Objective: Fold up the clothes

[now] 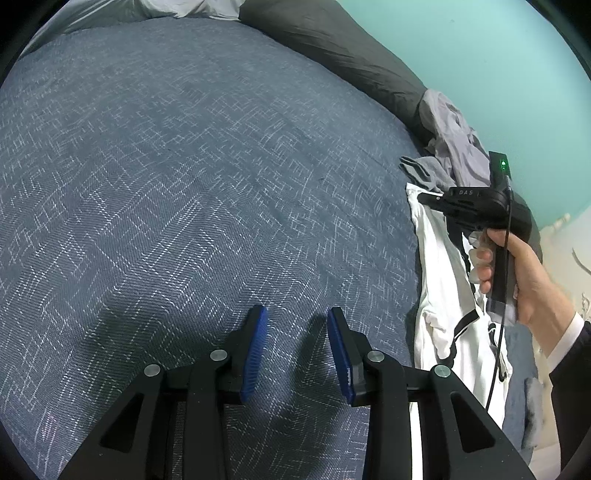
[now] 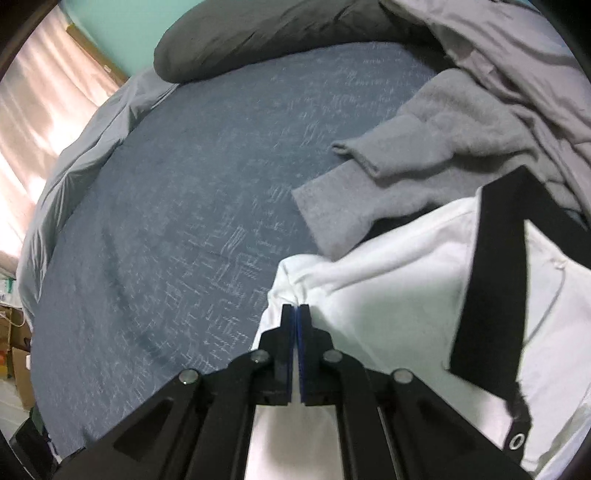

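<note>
Pinching a fold of the white garment (image 2: 388, 280) at its left edge, my right tool (image 2: 295, 308) has its two pads pressed together on the cloth. My left tool (image 1: 297, 317) hovers over the blue bedspread (image 1: 184, 184), its two blue pads apart with nothing between them. One grey sweater (image 2: 406, 162) lies just beyond the white garment, touching it, and one pale grey garment (image 2: 517, 55) is bunched behind that. One dark pillow (image 2: 258, 33) rests at the bed's far edge.
</note>
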